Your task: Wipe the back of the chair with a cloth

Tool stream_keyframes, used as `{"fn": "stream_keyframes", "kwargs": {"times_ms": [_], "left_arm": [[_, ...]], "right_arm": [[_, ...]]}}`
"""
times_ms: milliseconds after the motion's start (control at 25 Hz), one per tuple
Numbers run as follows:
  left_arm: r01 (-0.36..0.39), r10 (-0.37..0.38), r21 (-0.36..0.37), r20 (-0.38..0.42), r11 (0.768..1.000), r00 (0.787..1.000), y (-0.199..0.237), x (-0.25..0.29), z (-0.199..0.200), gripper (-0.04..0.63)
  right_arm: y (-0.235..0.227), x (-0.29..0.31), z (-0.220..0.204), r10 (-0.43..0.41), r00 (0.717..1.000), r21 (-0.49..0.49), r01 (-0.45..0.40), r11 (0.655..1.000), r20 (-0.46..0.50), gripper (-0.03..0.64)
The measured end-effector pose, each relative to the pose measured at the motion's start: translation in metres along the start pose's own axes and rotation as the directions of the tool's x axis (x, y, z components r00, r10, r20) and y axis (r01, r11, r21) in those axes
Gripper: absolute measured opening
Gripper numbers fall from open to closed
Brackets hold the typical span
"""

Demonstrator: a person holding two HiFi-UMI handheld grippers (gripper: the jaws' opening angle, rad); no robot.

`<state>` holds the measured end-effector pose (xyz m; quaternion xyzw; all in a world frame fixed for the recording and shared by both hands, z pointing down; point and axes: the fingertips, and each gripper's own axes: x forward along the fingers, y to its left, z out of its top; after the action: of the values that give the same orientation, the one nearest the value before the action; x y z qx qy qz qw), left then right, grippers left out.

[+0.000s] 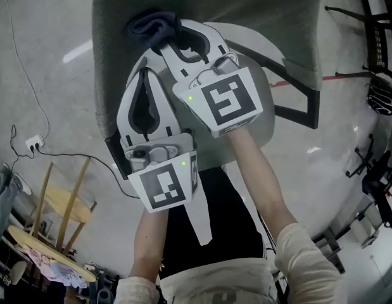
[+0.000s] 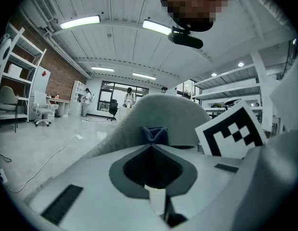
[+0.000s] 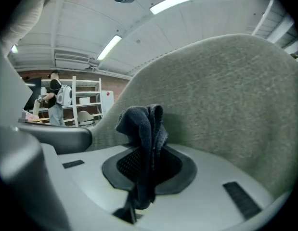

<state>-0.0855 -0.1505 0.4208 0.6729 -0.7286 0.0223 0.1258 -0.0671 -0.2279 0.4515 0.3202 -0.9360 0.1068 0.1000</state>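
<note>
Right gripper [image 1: 172,40] has its jaws clamped on the cloth [image 1: 151,25]. In the right gripper view the dark blue cloth [image 3: 141,124] runs down between the jaws and bunches up above the tips. The bunch sits right at the grey fabric of the chair [image 1: 246,18], in the upper left part of the back as the head view shows it. It looks to be touching, but I can't confirm contact. In the right gripper view the chair [image 3: 226,95] fills most of the frame behind the cloth. Left gripper [image 1: 145,81] has its jaws together with nothing between them; the left gripper view shows the tips [image 2: 151,147] meeting at a point. It sits just beside the right gripper, lower and to the left in the head view, over the chair's left edge; I can't tell whether it touches the fabric. From the left gripper view the cloth [image 2: 155,134] shows just past the tips, with the chair [image 2: 173,114] behind it and the right gripper's marker cube [image 2: 233,131] close on the right. A cable [image 1: 25,62] runs across the floor to a power strip [image 1: 34,143], well apart from the chair. Wooden stools [image 1: 63,201] stand at lower left.
</note>
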Motion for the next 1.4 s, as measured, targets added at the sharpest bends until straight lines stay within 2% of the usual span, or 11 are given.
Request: {"fn": "stream_keyframes", "kwargs": {"times_ms": [160,240,320,440,640,720,880,1000,1120,1400], "left_arm": [[0.066,-0.066,0.016,-0.002,0.998,0.998,-0.023,0.012,0.001,0.015],[0.091,-0.091,0.021,-0.001,0.996,0.996,-0.034,0.016,0.003,0.015],[0.113,-0.113,0.025,-0.003,0.993,0.994,-0.047,0.018,0.005,0.015],[0.153,-0.153,0.039,-0.009,0.987,0.988,-0.066,0.021,0.004,0.015],[0.219,-0.217,0.055,-0.043,0.974,0.975,-0.088,0.024,-0.011,0.015],[0.250,-0.246,0.059,-0.057,0.967,0.967,-0.097,0.024,-0.019,0.015],[0.318,-0.311,0.078,-0.088,0.945,0.946,-0.116,0.022,-0.028,0.015],[0.355,-0.346,0.091,-0.097,0.930,0.933,-0.128,0.024,-0.030,0.015],[0.388,-0.380,0.096,-0.094,0.917,0.920,-0.141,0.026,-0.030,0.015],[0.441,-0.433,0.086,-0.096,0.893,0.896,-0.165,0.019,-0.033,0.015]], "right_arm": [[-0.049,-0.016,-0.002,-0.187,0.982,0.054,0.187,0.981,0.009,0.057],[-0.069,-0.030,-0.004,-0.277,0.961,0.074,0.275,0.958,0.010,0.057],[-0.093,-0.051,-0.006,-0.374,0.927,0.103,0.371,0.923,0.010,0.057],[-0.126,-0.084,-0.009,-0.502,0.865,0.142,0.496,0.856,0.008,0.057],[-0.156,-0.124,-0.020,-0.656,0.755,0.174,0.646,0.743,-0.005,0.057],[-0.166,-0.144,-0.026,-0.722,0.691,0.201,0.710,0.675,-0.016,0.057],[-0.180,-0.191,-0.042,-0.839,0.541,0.246,0.822,0.513,-0.057,0.057],[-0.184,-0.222,-0.055,-0.885,0.457,0.270,0.867,0.419,-0.094,0.057],[-0.182,-0.244,-0.067,-0.908,0.401,0.285,0.890,0.356,-0.119,0.057],[-0.171,-0.274,-0.078,-0.944,0.302,0.318,0.915,0.248,-0.131,0.057]]}}
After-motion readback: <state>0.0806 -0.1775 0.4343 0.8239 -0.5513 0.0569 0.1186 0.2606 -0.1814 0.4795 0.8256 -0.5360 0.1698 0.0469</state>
